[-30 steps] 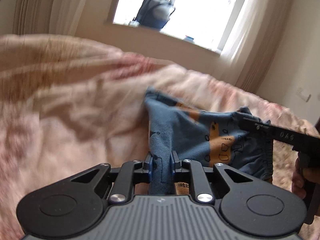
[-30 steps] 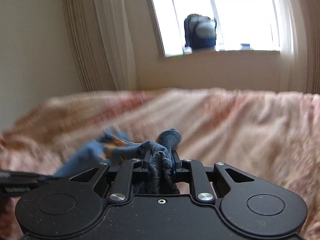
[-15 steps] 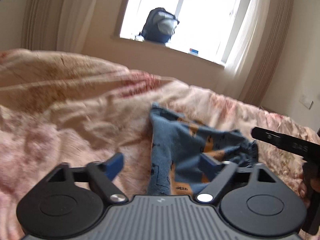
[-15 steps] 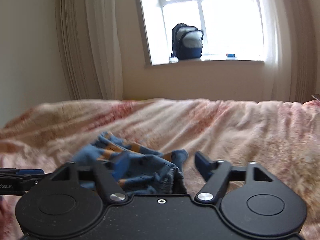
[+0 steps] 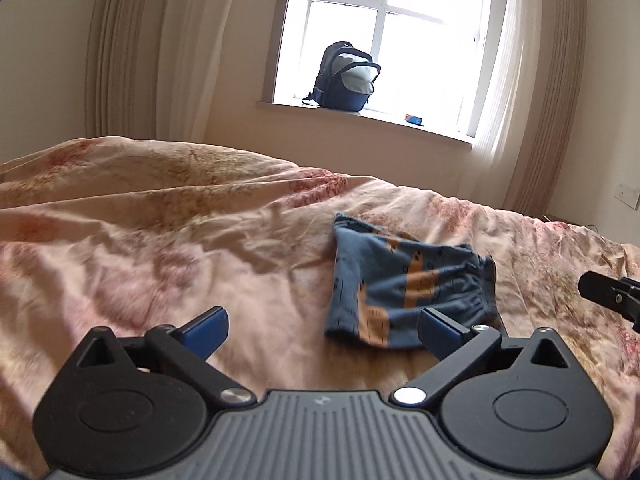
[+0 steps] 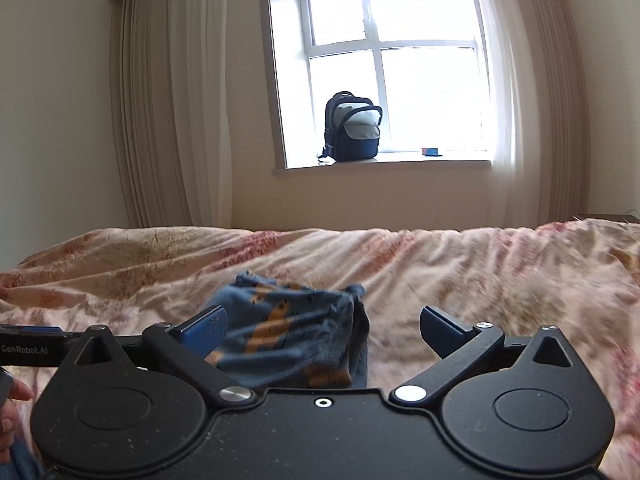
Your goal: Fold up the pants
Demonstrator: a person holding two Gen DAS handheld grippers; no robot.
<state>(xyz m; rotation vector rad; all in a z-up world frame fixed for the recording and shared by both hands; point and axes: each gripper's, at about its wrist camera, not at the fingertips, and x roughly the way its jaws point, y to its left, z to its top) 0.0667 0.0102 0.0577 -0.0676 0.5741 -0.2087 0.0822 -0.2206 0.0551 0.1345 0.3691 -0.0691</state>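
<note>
The small blue pants [image 5: 404, 284] with orange print lie folded in a compact bundle on the pink floral bed cover [image 5: 160, 240]. My left gripper [image 5: 322, 330] is open and empty, drawn back just short of the bundle's near edge. In the right wrist view the pants [image 6: 288, 332] lie just ahead, between the fingers and to the left. My right gripper [image 6: 322, 330] is open and empty, drawn back from them. The tip of the right gripper shows at the right edge of the left wrist view [image 5: 608, 292].
The wrinkled bed cover [image 6: 480, 280] spreads all around the pants. A dark backpack [image 5: 346, 76] and a small blue box [image 5: 414, 119] sit on the windowsill beyond the bed. Curtains hang at both sides of the window. A wall socket [image 5: 627, 195] is at far right.
Both grippers were shut on the pants a second ago. They opened, let the cloth drop onto the bed and pulled back. The pants now lie folded and free.
</note>
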